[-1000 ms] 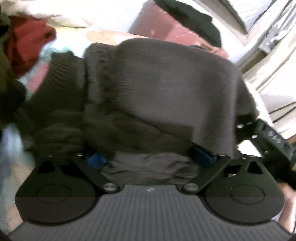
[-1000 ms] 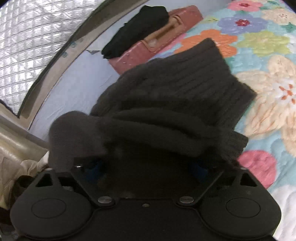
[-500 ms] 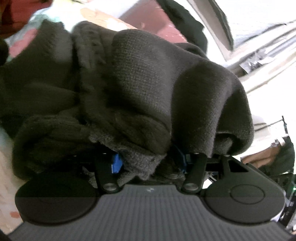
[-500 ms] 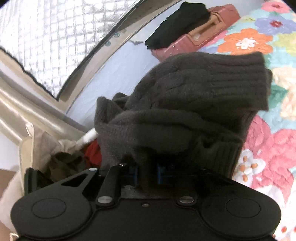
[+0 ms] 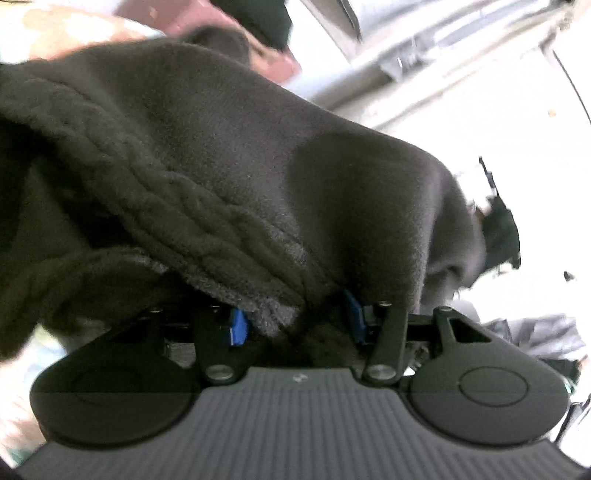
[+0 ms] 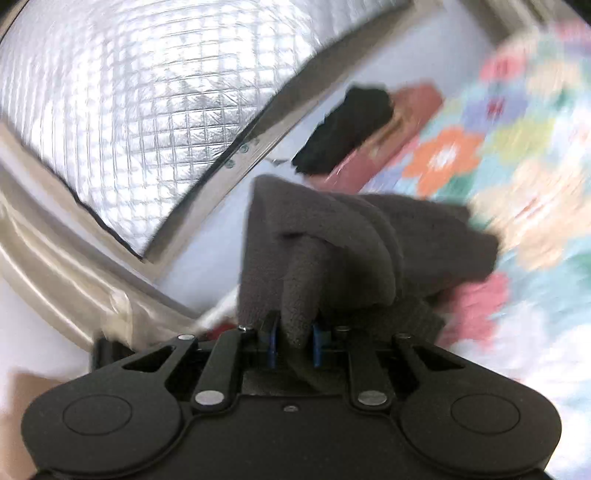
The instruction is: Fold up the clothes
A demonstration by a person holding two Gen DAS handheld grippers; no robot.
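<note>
A dark grey knit sweater (image 5: pixel 229 155) fills the left wrist view, bunched and draped over my left gripper (image 5: pixel 295 317). The blue pads (image 5: pixel 238 326) grip a thick wad of it, so the jaws stand partly apart. In the right wrist view my right gripper (image 6: pixel 293 343) is shut on a narrow fold of the same sweater (image 6: pixel 351 251), which hangs lifted above the floral quilt (image 6: pixel 517 155). The fingertips of both grippers are hidden by the knit.
A pink suitcase (image 6: pixel 402 122) with a black garment (image 6: pixel 347 129) on it lies at the quilt's far edge, against a pale wall. A silver quilted panel (image 6: pixel 129 103) is upper left. The suitcase also shows in the left wrist view (image 5: pixel 207 18).
Both grippers closed on the sweater and lifted it off the quilt. The right jaws went from wide open to a tight pinch; both views swung and blurred.
</note>
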